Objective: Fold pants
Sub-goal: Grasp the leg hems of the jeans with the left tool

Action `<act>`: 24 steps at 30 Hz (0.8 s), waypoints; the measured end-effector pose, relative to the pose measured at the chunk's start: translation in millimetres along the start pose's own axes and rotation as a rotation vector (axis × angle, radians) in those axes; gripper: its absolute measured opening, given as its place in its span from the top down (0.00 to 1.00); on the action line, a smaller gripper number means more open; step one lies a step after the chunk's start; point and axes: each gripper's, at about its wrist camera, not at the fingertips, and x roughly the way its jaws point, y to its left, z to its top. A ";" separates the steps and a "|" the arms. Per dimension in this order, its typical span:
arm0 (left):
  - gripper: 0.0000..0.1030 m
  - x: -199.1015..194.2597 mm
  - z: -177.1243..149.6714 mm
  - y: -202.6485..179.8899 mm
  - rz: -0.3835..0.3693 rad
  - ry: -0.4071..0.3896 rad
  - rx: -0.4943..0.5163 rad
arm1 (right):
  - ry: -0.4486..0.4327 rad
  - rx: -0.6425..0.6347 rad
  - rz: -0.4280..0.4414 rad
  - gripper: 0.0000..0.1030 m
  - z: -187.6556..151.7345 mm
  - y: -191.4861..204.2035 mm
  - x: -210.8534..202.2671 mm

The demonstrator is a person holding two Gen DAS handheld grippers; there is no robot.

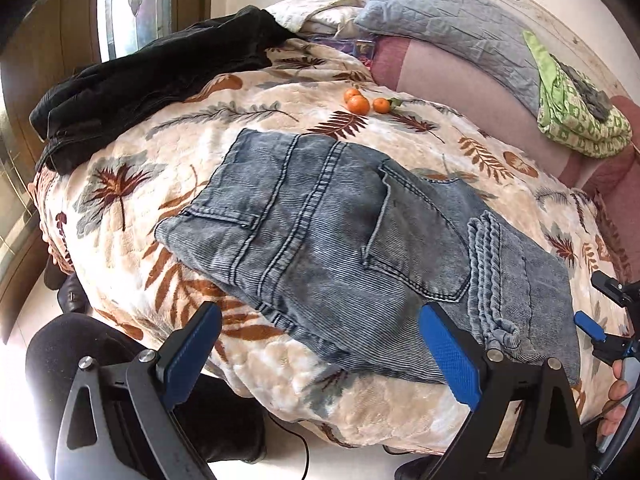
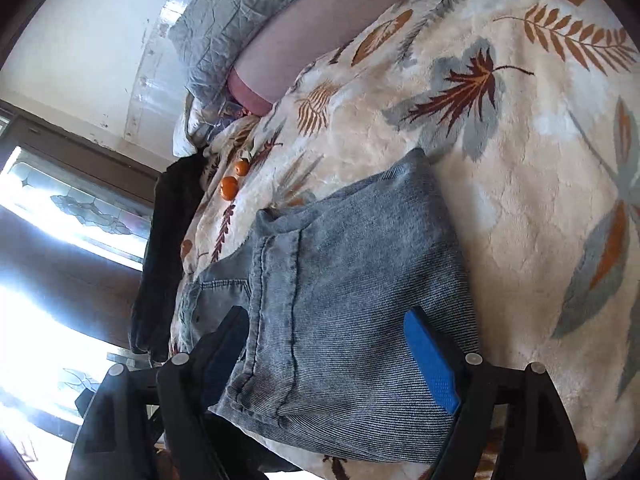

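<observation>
Pants [image 1: 340, 240] of faded blue denim lie folded on the bed [image 1: 132, 268], seen first from the left wrist. The bundle's long axis runs from the upper left, well in from the near edge, down to the lower right, where it ends at the bed's near edge. A back pocket faces up near the middle, and the bunched hem cuffs lie stacked on top toward the right end. The left hand-held gripper [image 1: 320, 354] hangs released over the near edge, jaws wide apart; its right pad stands in front of the denim, and I cannot tell whether it touches. At the right border the right hand-held gripper [image 1: 592, 308] shows only in part. Three oranges [image 1: 360, 104] sit beyond the pants, toward the far side. A black garment [image 1: 152, 80] lies piled at the far left corner, a grey pillow [image 1: 452, 24] and a green patterned cloth [image 1: 576, 120] along the far edge.

From the right wrist, the pants [image 2: 352, 288] stretch away from the camera toward the upper left, their near end at the bed's [image 2: 540, 220] edge. The right hand-held gripper [image 2: 332, 364] stands released, its jaws spread either side of that near end without pinching it. The oranges [image 2: 230, 188] and the black garment [image 2: 168, 248] lie beyond, to the left.
</observation>
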 end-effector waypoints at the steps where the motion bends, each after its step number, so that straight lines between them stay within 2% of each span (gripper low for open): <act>1: 0.04 2.5 0.3 5.2 -0.003 0.009 -0.016 | -0.023 -0.008 -0.010 0.20 1.0 0.9 -3.5; 4: 0.04 11.3 -0.8 19.2 -0.022 0.041 -0.064 | -0.094 -0.023 -0.047 0.20 1.9 3.7 -12.8; 7: 0.04 18.5 -2.9 31.8 -0.058 0.075 -0.124 | -0.129 -0.039 -0.079 0.20 2.4 5.6 -16.5; 10: 0.04 22.0 -5.3 50.2 -0.110 0.092 -0.222 | -0.130 -0.036 -0.102 0.20 2.5 4.5 -14.4; 14: 0.04 29.2 -9.4 83.8 -0.226 0.113 -0.426 | -0.142 -0.047 -0.126 0.20 2.7 4.7 -12.0; 16: 0.04 35.2 -7.8 91.4 -0.276 0.133 -0.470 | -0.147 -0.053 -0.128 0.20 0.9 5.2 -10.9; 20: 0.04 47.6 0.7 98.9 -0.328 0.132 -0.527 | -0.133 -0.048 -0.129 0.20 0.8 5.4 -4.8; 24: 0.04 60.4 7.2 113.1 -0.351 0.141 -0.632 | -0.118 -0.060 -0.135 0.20 -0.3 6.1 -0.5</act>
